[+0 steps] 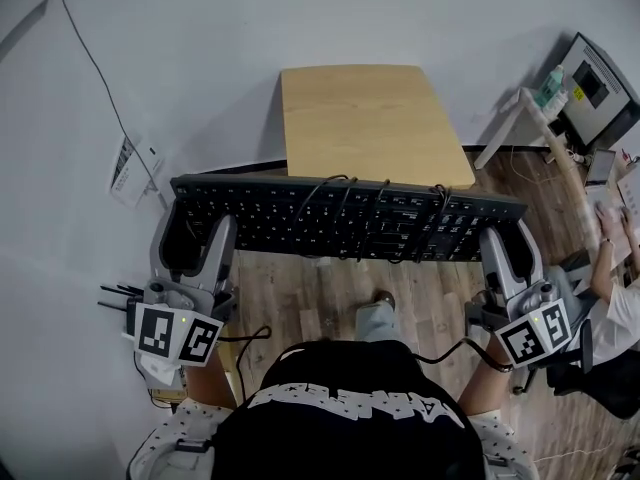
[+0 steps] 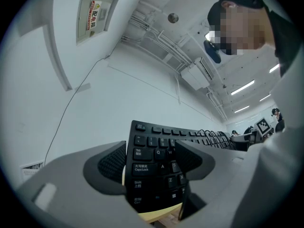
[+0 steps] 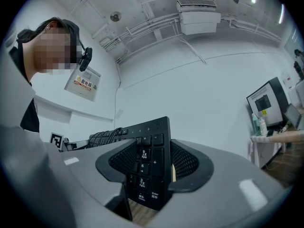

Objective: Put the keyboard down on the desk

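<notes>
Black keyboard (image 1: pixel 345 218), pinched at its ends by the left claw (image 1: pixel 197 230) and right claw (image 1: pixel 503 240), hangs level just short of the wooden surface (image 1: pixel 370 118): mid-carry, I judge, needing a forward reach and an even lowering.

The keyboard (image 1: pixel 300 223) is black with white legends. The desk (image 1: pixel 365 118) is pale yellow wood; the floor (image 1: pixel 300 303), brown planks.

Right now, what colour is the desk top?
Plain light wood tan. The desk, beyond the held keyboard, shows best in the head view.
</notes>
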